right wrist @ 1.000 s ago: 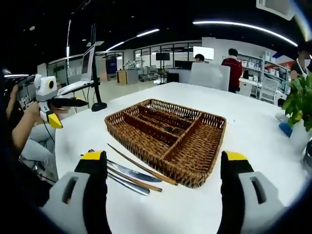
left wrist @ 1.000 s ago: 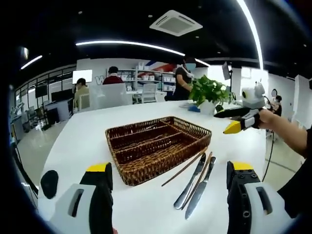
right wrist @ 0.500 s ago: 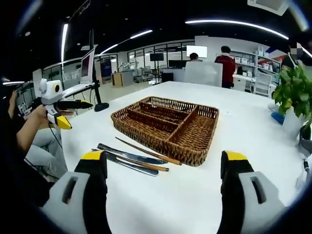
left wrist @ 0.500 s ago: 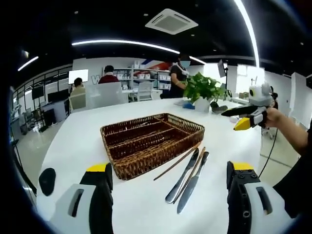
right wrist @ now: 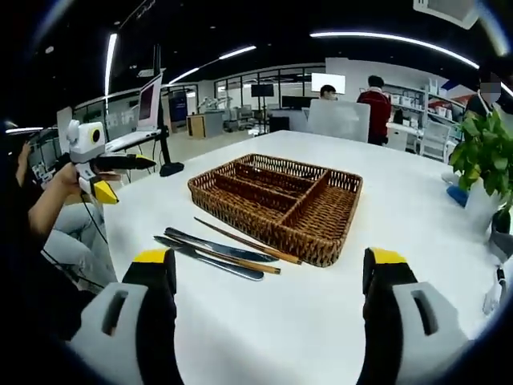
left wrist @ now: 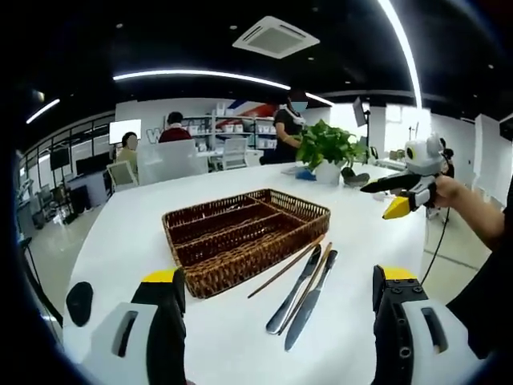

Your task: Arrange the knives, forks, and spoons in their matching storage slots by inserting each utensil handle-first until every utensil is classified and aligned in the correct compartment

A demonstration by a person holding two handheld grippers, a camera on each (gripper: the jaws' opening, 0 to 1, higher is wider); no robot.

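nearest, our left gripper (left wrist: 272, 317) and right gripper (right wrist: 268, 309), both with jaws spread and holding nothing. beyond them, near the table (right wrist: 385, 216) edge, the knives (left wrist: 303, 290) and chopsticks (left wrist: 284, 270) lie parallel, long axes running toward the wicker tray (left wrist: 240, 237), just beside its wall. we judge the left gripper the nearer.

One wicker basket (left wrist: 240, 241) sits on the white table (left wrist: 128, 241), split into four slots as far as I can tell. Just beside the basket lie two knives (right wrist: 210, 253) and two brown chopsticks (right wrist: 248, 243). One potted plant (left wrist: 329, 148) stands beyond the basket.
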